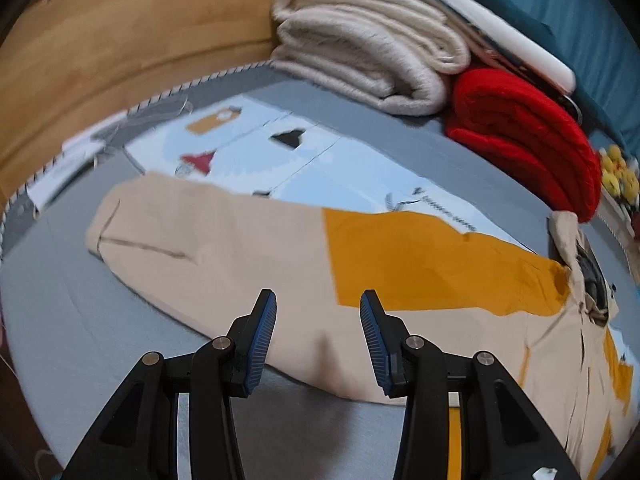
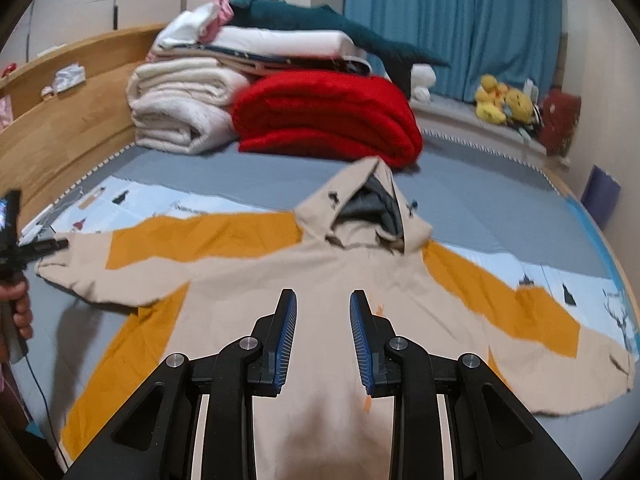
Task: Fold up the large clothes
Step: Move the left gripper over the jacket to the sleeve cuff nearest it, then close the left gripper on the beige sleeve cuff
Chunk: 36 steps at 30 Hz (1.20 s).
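A large beige and mustard hoodie [image 2: 320,276] lies spread flat on the bed, sleeves out to both sides, hood [image 2: 368,208] toward the headboard end. In the left wrist view its left sleeve [image 1: 224,248] stretches across the bed. My left gripper [image 1: 318,338] is open and empty, just above the sleeve's near edge. My right gripper [image 2: 323,340] is open and empty, above the hoodie's chest. The left gripper also shows in the right wrist view [image 2: 24,240] at the sleeve cuff.
Folded cream blankets [image 2: 180,108] and a red blanket [image 2: 324,116] are stacked at the far side of the bed, with white bedding and a teal garment [image 2: 320,20] on top. A wooden headboard [image 2: 68,120] runs along the left. Plush toys [image 2: 500,104] sit on the sill.
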Motion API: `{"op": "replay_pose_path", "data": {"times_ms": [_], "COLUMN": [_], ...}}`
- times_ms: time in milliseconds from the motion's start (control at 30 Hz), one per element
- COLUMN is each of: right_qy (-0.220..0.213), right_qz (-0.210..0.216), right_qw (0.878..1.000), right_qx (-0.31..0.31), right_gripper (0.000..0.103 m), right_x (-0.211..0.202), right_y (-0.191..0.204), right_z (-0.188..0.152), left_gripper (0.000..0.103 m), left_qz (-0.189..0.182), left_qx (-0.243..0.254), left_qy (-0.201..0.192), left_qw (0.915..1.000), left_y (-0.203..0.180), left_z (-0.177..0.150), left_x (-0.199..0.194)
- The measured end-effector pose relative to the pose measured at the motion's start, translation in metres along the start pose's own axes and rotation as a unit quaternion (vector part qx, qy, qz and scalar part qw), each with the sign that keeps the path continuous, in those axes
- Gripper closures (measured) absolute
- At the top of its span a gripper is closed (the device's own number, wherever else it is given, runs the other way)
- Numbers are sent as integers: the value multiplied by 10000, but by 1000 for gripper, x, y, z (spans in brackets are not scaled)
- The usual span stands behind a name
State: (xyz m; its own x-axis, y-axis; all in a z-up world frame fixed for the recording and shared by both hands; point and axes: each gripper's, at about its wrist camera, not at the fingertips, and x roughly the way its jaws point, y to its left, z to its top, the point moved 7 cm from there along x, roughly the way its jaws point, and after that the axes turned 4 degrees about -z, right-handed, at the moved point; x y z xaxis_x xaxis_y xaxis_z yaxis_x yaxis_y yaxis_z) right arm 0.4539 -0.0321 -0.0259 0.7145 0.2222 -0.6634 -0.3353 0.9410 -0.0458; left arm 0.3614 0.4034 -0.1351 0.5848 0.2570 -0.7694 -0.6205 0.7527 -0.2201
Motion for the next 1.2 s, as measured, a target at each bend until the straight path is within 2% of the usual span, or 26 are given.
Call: {"op": "replay_pose_path", "data": {"times_ms": [133,267,367,433,500,633,733,767,800,933,1000,1067,1133,1200], "right_qy": [-132,-99,141,337,472,775,876,909,931,997,1046,1094,1126,1112], "right_qz": [19,50,156,160,142,154,96,92,91,57,-11,-97,-170,-220], "right_qw": [9999,9999,9997,9993,9986,9963,9954,9951,9949,9943,9938,9931,9924,9923], "right_qx": [16,50,79,80,172,351,381,377,378,386,379,410,471,506], "right_gripper": [74,74,73,57,51,49,49,49,49,49,49,49,49,50], "right_x": [0,6,17,27,35,51,57,59,61,66,69,71,71,69], "right_y": [-1,-6,-8,-10,-15,-24,-27,-27,-26,-27,-28,-32,-38,-43], "right_z": [6,3,-4,-9,-15,-25,-29,-31,-32,-35,-37,-39,-40,-39], "left_gripper": [62,62,62,62,61,61,61,61,61,66,93,98,101,102], "left_qz": [39,164,232,236,223,239,217,184,158,179,138,36,182,317], "left_qx": [-637,-1353,-2010,-2386,-2721,-3207,-3612,-3673,-3687,-3496,-3486,-3461,-3157,-2616], "left_qy": [164,243,302,308,316,364,314,279,250,159,136,35,-176,-398], "left_qw": [9978,9904,9788,9703,9615,9462,9317,9295,9291,9366,9371,9382,9485,9638], "left_y": [41,87,123,140,154,173,187,189,191,195,194,188,175,149], "left_z": [-4,-5,-7,-11,-14,-20,-23,-22,-20,-10,-6,1,15,34], "left_x": [21,35,42,45,46,50,48,48,49,60,62,60,47,31]}}
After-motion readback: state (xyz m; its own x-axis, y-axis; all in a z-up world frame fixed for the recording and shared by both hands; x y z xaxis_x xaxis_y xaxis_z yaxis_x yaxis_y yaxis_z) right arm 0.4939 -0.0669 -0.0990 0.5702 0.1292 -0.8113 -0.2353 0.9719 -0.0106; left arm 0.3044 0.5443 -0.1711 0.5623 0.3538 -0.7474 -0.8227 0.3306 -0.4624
